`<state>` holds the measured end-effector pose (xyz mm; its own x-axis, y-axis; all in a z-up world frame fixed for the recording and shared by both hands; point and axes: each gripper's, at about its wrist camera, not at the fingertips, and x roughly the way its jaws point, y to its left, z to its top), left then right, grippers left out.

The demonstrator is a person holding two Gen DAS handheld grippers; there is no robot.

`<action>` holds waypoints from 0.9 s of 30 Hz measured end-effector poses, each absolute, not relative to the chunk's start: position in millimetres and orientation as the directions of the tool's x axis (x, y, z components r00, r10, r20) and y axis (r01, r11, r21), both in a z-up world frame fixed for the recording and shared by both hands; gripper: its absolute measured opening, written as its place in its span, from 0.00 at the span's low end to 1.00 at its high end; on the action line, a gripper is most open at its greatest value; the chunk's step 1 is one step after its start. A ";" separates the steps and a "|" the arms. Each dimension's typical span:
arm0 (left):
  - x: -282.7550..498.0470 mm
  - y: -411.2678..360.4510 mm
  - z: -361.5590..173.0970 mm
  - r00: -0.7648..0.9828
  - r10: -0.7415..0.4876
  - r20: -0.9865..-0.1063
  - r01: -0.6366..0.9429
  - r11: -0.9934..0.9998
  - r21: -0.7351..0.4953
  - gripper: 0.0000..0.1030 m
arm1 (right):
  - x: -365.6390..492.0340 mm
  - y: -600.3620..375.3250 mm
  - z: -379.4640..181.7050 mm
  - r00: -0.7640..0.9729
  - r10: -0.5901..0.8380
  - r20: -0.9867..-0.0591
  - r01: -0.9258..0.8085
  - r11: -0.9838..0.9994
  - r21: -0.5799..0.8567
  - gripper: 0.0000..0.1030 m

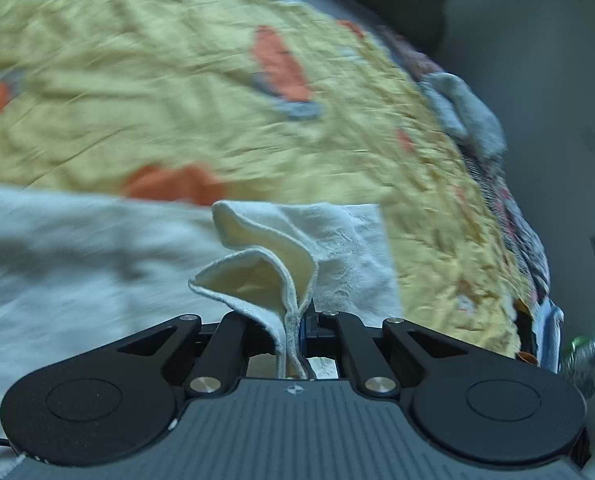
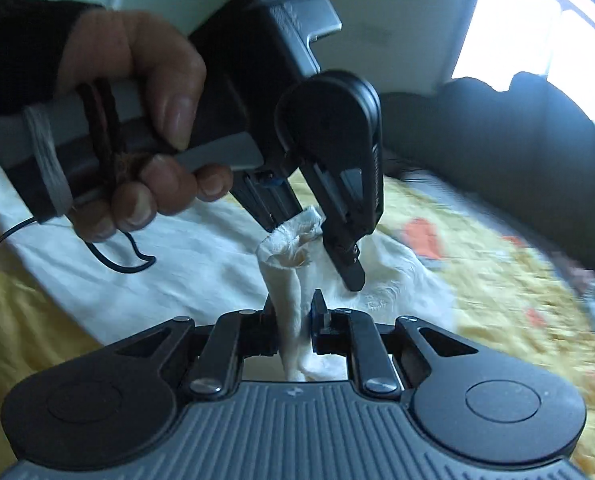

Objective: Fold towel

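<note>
Yellow bedspread [image 1: 145,92] with orange and grey patches covers a bed that fills both views; a bright window [image 2: 529,28] sits at one o'clock in the right wrist view, with dark cushions below it. Spread over the bed lies the white towel [image 2: 185,264], running from nine o'clock toward the centre, its near end lifted off the cover. A small grey cloth [image 1: 469,116] lies at the bed's far edge, at two o'clock in the left wrist view. At ten o'clock in the right wrist view a person's hand [image 2: 137,120], in a dark sleeve, grips the handle of the left tongs [image 2: 297,236], pointing them down and toward the camera; they are clamped on a bunched towel corner. Just below, the right tongs [image 2: 295,320] are closed on the same gathered strip of towel, so the two grips sit almost touching. For a clean fold, both corners should probably be carried together across the bed at even height, keeping the hem taut, then laid flush on the far edge before release.
</note>
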<state>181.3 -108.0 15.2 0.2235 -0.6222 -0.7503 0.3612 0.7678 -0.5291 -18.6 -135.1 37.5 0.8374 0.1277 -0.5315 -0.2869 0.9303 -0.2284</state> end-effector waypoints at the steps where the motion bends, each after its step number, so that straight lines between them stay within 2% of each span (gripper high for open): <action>1: 183.0 -94.9 8.3 0.231 -0.604 -0.763 0.340 0.785 -0.518 0.06 | -16.0 -126.4 33.9 0.826 0.142 -0.546 -0.305 0.926 -0.220 0.13; 13: 183.8 -19.2 1.1 0.319 -0.547 -0.774 0.267 0.835 -0.481 0.06 | 9.8 -65.6 20.0 0.779 0.193 -0.596 -0.400 0.886 -0.236 0.16; 15: 180.6 -10.0 -5.8 0.321 -0.563 -0.762 0.259 0.826 -0.501 0.06 | 9.8 -67.5 15.6 0.772 0.188 -0.607 -0.407 0.879 -0.247 0.20; 16: 178.6 -6.7 -7.2 0.326 -0.573 -0.752 0.260 0.819 -0.511 0.06 | 8.3 -68.9 14.6 0.771 0.193 -0.607 -0.415 0.875 -0.249 0.28; 17: 177.0 -3.9 -8.5 0.331 -0.582 -0.743 0.257 0.813 -0.522 0.08 | 4.5 -69.0 14.2 0.769 0.208 -0.605 -0.423 0.874 -0.237 0.40; 19: 176.5 2.9 -10.9 0.339 -0.596 -0.727 0.242 0.803 -0.545 0.23 | -7.9 -74.0 20.6 0.761 0.263 -0.593 -0.447 0.875 -0.185 0.54; 20: 177.1 6.2 -11.5 0.334 -0.610 -0.719 0.229 0.792 -0.566 0.24 | -13.0 -87.8 26.8 0.751 0.314 -0.581 -0.469 0.873 -0.134 0.60; 21: 177.9 9.3 -11.1 0.331 -0.621 -0.710 0.219 0.783 -0.583 0.24 | -16.2 -104.0 34.2 0.741 0.362 -0.566 -0.487 0.870 -0.081 0.62; 24: 180.5 18.1 -6.1 0.355 -0.622 -0.698 0.190 0.779 -0.598 0.38 | -5.0 -168.6 58.2 0.760 0.431 -0.486 -0.458 0.886 0.069 0.66; 26: 182.1 22.7 -1.5 0.402 -0.612 -0.681 0.169 0.781 -0.601 0.51 | 19.9 -215.6 69.1 0.790 0.393 -0.470 -0.355 0.919 0.171 0.77; 27: 182.2 23.0 -0.5 0.419 -0.606 -0.676 0.163 0.783 -0.601 0.51 | 35.9 -238.9 71.3 0.806 0.354 -0.474 -0.283 0.935 0.216 0.77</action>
